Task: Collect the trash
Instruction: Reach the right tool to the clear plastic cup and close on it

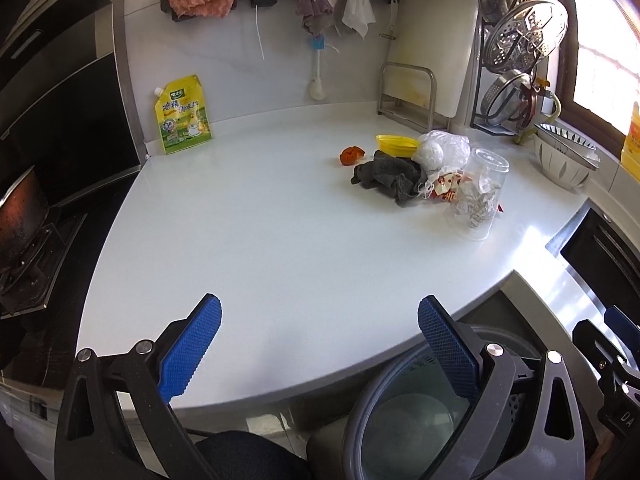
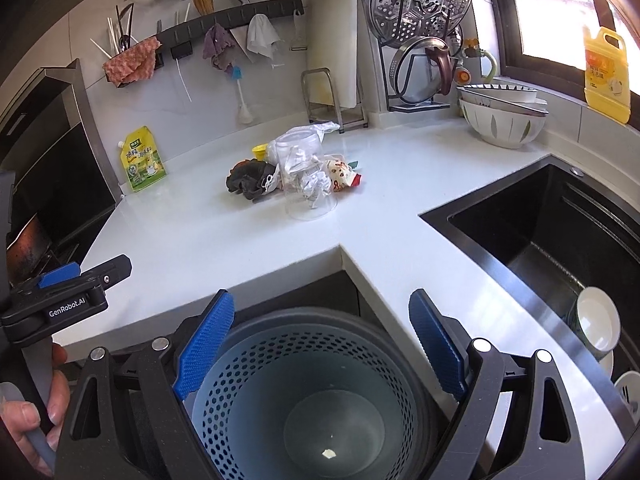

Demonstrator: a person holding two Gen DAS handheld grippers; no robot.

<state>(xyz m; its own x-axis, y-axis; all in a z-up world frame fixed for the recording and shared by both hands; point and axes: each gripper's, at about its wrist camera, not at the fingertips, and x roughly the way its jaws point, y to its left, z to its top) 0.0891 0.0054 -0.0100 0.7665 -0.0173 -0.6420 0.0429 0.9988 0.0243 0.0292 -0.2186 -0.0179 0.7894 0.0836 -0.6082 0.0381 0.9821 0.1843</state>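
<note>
My left gripper [image 1: 320, 344]: fingers spread wide, holding nothing, hovering over the near edge of the counter [image 1: 260, 240].
My right gripper [image 2: 322, 340]: fingers likewise wide apart and empty, poised right above the trash bin [image 2: 304, 400].
Trash bin: one, below the counter's near edge, perforated liner inside, nearly empty; only a small pale scrap lies on the bottom.
Trash pile: all of it sits mid-counter, far from both sets of fingers, ahead and to the right of my left gripper, ahead and slightly left of my right one.
Which hand is nearer: I judge neither clearly; the right one hangs over the bin, so the left looks freer to reach.
Clear plastic cup [image 1: 478, 196]: one, mouth down, nearest piece of the pile, crumpled paper inside.
Printed wrapper [image 2: 340, 172]: one, red and white, touching the cup.
Dark rag [image 1: 388, 176]: one, crumpled, long axis running left to right, left of the cup.
Plastic bag [image 1: 444, 150]: one, clear, behind the rag.
Orange scrap [image 1: 352, 155]: one, at the pile's left edge, just apart.
Yellow lid [image 1: 396, 145]: one, farthest.
</note>
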